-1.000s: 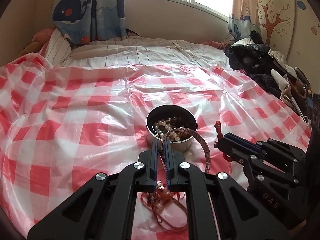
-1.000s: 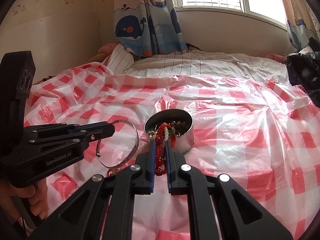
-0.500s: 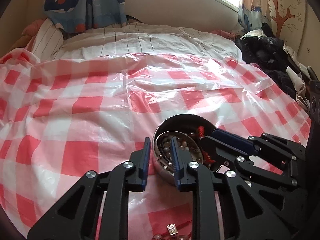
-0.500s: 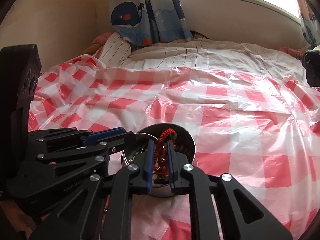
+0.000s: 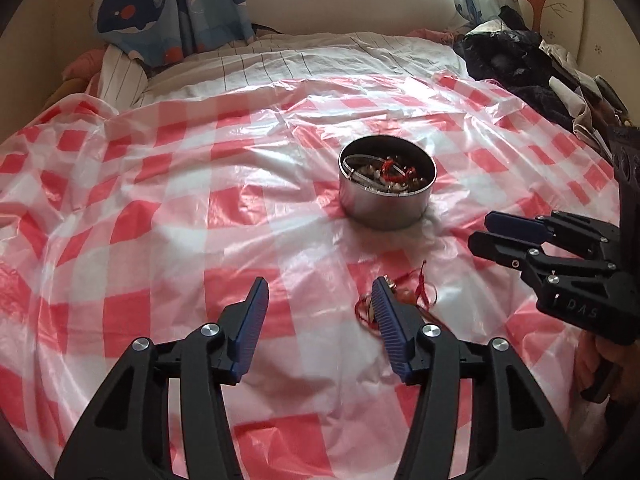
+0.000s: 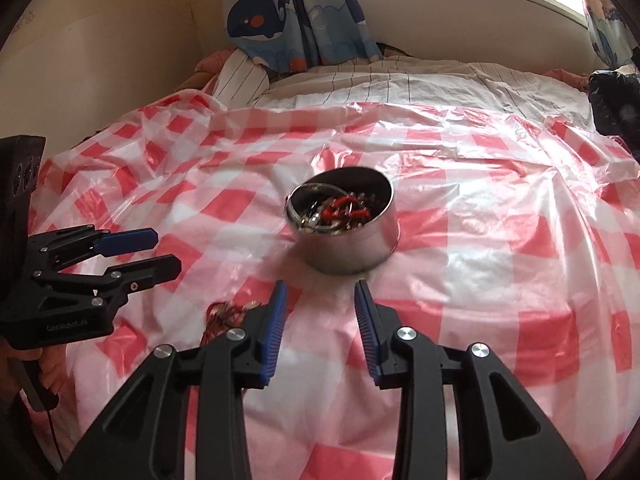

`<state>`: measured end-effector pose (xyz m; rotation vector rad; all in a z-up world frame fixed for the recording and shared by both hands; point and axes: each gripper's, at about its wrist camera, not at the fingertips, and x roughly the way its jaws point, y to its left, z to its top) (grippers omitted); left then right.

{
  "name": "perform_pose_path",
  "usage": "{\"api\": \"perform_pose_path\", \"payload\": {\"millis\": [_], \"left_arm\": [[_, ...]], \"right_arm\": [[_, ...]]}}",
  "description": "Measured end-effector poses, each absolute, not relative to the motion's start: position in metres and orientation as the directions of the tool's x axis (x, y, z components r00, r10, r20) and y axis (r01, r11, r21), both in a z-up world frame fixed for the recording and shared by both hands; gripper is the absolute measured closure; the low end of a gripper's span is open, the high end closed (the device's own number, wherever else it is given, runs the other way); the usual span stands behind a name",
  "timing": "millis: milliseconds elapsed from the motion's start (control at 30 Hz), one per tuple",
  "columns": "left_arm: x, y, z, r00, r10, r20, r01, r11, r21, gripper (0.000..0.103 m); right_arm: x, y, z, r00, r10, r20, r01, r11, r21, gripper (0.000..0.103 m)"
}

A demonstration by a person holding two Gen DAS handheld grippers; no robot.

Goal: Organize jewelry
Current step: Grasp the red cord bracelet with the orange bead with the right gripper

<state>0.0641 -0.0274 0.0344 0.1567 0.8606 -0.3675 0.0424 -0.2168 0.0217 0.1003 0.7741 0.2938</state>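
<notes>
Lying beside left gripper, released and empty: red cord jewelry.

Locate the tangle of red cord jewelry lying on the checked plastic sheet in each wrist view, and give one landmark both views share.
Left wrist view: the tangle of red cord jewelry lies low and right of centre, partly behind the left gripper's right finger.
Right wrist view: the tangle lies low and left, beside the right gripper's left finger.
Shared landmark: the round metal tin of jewelry, beyond the tangle in both.
</notes>
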Motion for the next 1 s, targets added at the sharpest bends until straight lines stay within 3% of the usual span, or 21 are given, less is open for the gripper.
{"api": "perform_pose_path", "payload": {"millis": [133,267,433,567,1000], "left_arm": [[0.071,-0.021,0.027,0.578,-0.261,-0.773,0.356,0.933,-0.049,0.052],[0.074,-0.025,0.027,0.583,-0.243,-0.775,0.355,0.934,-0.026,0.050],[0.077,-0.021,0.030,0.595,-0.230,-0.770,0.329,0.944,-0.027,0.047],[0.078,-0.019,0.033,0.602,-0.230,-0.765,0.319,0.947,-0.034,0.044],[0.085,0.000,0.037,0.605,-0.256,-0.754,0.254,0.960,-0.122,0.041]], "right_arm": [[0.045,-0.210,0.031,0.719,0.263,-0.643,-0.221,0.964,0.148,0.063],[0.057,-0.211,0.022,0.671,0.324,-0.667,-0.238,0.946,0.220,0.060],[0.051,-0.183,0.006,0.589,0.354,-0.727,-0.318,0.928,0.195,0.060],[0.047,-0.175,0.004,0.586,0.342,-0.735,-0.331,0.928,0.168,0.066],[0.048,-0.165,0.000,0.531,0.380,-0.757,-0.359,0.910,0.206,0.067]]}}
